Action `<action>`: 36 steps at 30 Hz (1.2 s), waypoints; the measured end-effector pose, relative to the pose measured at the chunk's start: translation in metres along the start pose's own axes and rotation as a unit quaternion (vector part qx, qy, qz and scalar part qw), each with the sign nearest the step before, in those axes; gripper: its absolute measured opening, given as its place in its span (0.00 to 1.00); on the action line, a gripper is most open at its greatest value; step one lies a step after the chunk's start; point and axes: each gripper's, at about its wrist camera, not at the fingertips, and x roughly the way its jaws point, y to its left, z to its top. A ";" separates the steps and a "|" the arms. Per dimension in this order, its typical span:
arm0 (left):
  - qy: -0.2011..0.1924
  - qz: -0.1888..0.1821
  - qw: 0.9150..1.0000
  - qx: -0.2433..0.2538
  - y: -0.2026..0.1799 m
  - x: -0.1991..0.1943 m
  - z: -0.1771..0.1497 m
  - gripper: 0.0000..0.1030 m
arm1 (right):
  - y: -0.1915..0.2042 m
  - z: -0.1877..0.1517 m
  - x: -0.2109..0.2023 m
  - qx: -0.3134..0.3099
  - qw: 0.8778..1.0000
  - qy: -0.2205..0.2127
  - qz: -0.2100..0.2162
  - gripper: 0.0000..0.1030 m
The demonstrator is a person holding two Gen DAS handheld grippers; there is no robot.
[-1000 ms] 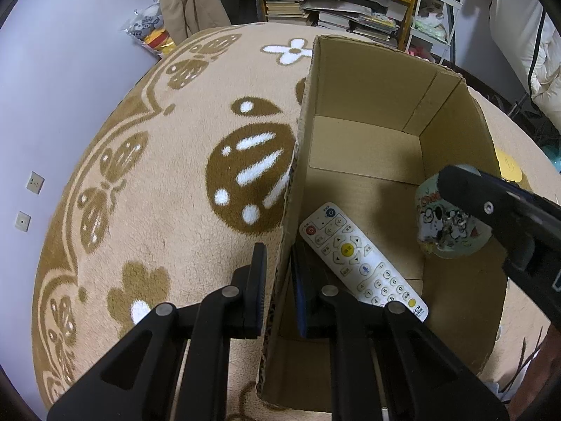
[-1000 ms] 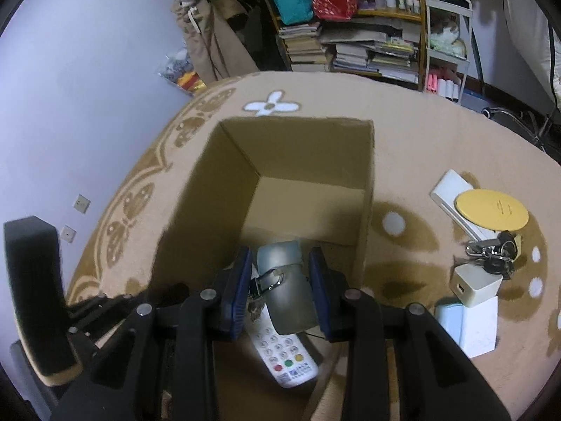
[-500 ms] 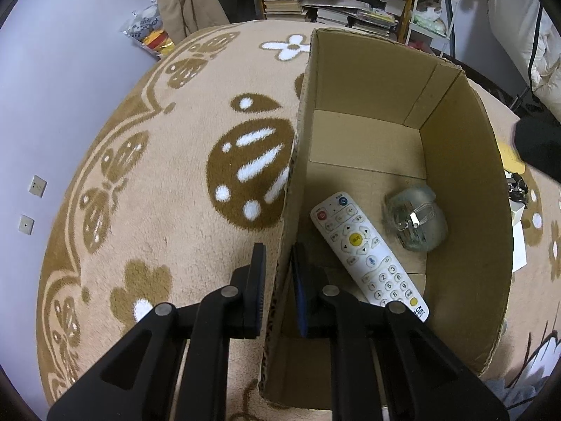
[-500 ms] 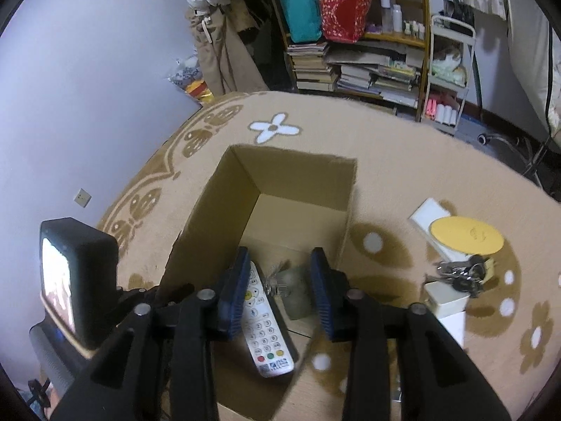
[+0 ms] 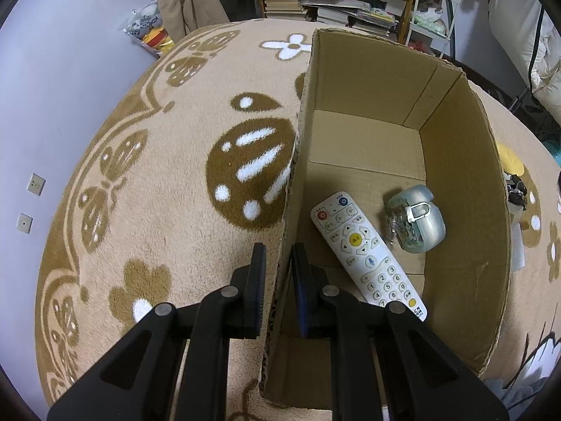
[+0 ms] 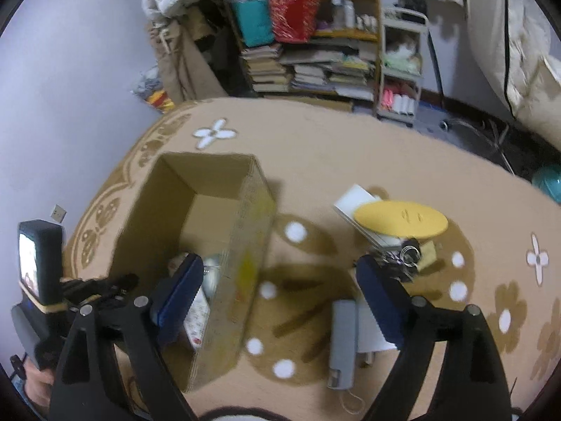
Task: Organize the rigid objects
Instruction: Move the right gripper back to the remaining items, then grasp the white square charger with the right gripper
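An open cardboard box (image 5: 368,80) stands on the patterned carpet. My left gripper (image 5: 278,256) is shut on the box's left wall, one pad on each side. On the box floor lie a white remote (image 5: 364,256) and a translucent round case with a metal clip (image 5: 415,224). In the right wrist view my right gripper (image 6: 277,270) hangs above the box's (image 6: 210,175) right wall. Its jaws are opening wide and nothing is pressed between the pads. The remote (image 6: 198,319) and the case (image 6: 212,273) peek out behind its left finger.
Right of the box lie a yellow disc (image 6: 399,219) on a white slab (image 6: 354,198), a bunch of keys (image 6: 406,256), a grey oblong device (image 6: 342,340) and a white charger (image 6: 371,329). Shelves of books (image 6: 308,70) and a cart stand beyond the carpet.
My right gripper has let go of the translucent case, which now lies in the box. It has risen, drifted right and spread its jaws. The left gripper has kept its grip.
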 end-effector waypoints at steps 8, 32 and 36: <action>-0.002 0.001 1.000 0.003 -0.003 0.001 0.000 0.15 | -0.032 -0.020 0.019 -0.009 0.998 0.028 -0.057 0.91; -0.002 -0.003 1.000 0.004 0.001 -0.001 -0.002 0.14 | -0.092 -0.060 0.071 0.076 0.989 0.090 -0.086 0.91; -0.003 -0.001 1.000 0.007 0.001 -0.002 -0.002 0.14 | -0.098 -0.063 0.075 0.089 0.988 0.091 -0.089 0.91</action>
